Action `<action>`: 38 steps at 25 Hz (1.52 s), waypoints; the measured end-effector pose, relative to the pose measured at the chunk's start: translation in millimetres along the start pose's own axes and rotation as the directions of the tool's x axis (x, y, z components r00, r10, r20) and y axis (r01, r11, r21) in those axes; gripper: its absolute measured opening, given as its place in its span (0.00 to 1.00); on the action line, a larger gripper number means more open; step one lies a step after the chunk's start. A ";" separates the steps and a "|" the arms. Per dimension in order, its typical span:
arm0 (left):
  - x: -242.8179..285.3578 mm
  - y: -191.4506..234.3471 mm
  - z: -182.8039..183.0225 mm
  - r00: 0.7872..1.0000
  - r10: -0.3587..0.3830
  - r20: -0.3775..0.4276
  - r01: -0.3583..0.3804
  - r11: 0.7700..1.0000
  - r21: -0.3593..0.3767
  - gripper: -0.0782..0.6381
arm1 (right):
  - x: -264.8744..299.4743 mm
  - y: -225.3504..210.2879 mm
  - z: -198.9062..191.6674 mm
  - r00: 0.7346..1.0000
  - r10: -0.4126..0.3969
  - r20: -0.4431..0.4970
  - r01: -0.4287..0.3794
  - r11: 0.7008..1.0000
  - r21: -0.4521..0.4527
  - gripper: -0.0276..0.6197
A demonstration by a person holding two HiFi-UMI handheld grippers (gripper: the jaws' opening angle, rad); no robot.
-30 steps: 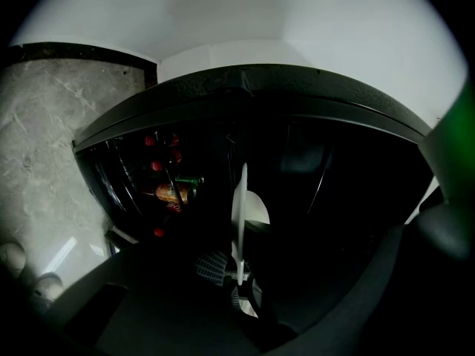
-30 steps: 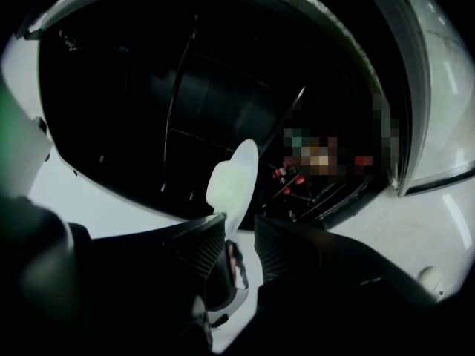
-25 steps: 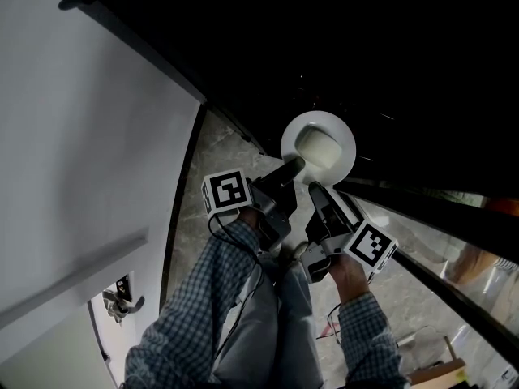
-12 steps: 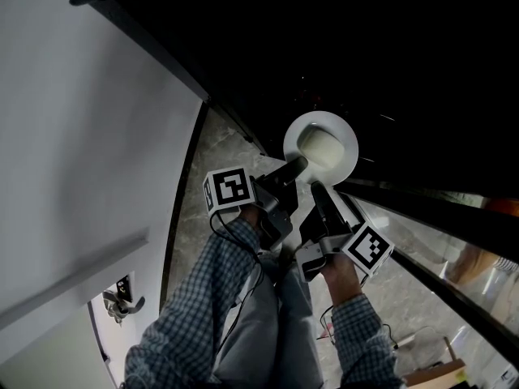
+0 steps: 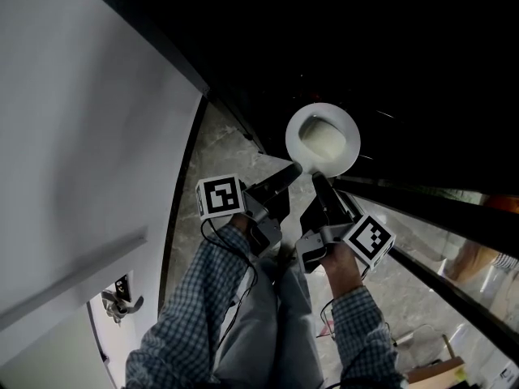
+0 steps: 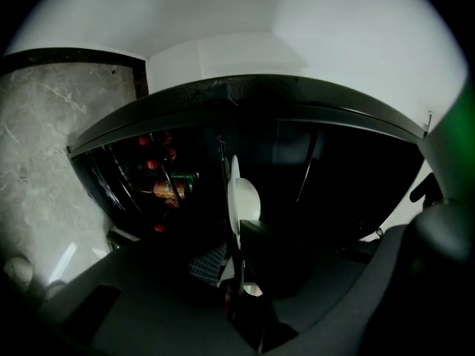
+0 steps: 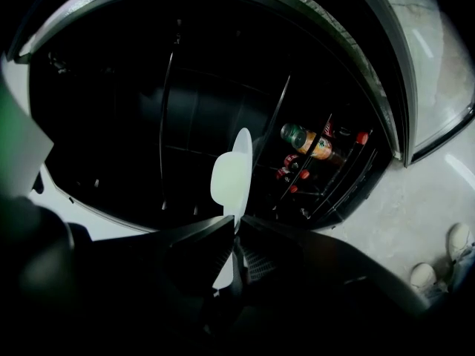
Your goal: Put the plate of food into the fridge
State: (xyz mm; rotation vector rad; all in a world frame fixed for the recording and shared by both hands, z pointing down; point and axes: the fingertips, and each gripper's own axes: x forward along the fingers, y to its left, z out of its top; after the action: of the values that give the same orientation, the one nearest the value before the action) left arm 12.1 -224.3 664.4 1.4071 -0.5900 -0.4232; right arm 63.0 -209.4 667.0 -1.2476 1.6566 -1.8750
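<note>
Head view: plate (image 5: 323, 138) round, no long axis, face up, pale food inside; held at mouth of dark fridge (image 5: 389, 47). Your left gripper (image 5: 293, 168) and right gripper (image 5: 318, 181) converge on near rim, checked forearms (image 5: 203, 306) side by side.
Left gripper view: plate (image 6: 242, 197) edge-on, edge runs up-down; jaws pinched on rim.
Right gripper view: plate (image 7: 231, 175) edge-on likewise; jaws have just been closing, rim clamped between them. Beyond: bottles (image 7: 312, 145) in fridge.
</note>
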 end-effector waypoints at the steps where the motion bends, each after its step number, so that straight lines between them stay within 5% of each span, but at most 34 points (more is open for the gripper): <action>1: -2.7 -1.4 -1.7 1.000 -0.014 0.009 0.014 1.000 -0.017 0.17 | 0.5 0.1 1.1 1.000 -0.001 0.002 0.001 1.000 0.002 0.09; 19: -65.5 1.7 -15.1 0.994 -0.007 0.105 0.015 0.997 -0.073 0.17 | 29.2 6.3 16.5 1.000 0.003 0.027 -0.002 0.999 -0.041 0.09; 38: -89.2 -4.4 -26.7 0.995 0.016 0.094 -0.007 0.996 -0.089 0.17 | 49.1 12.6 32.2 0.997 0.035 0.062 -0.035 0.999 -0.006 0.09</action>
State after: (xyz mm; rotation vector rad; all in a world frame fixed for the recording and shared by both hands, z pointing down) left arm -41.5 -150.1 646.6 1.3035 -0.6484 -0.5031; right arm 57.2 -269.0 671.9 -1.2575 1.6411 -1.7949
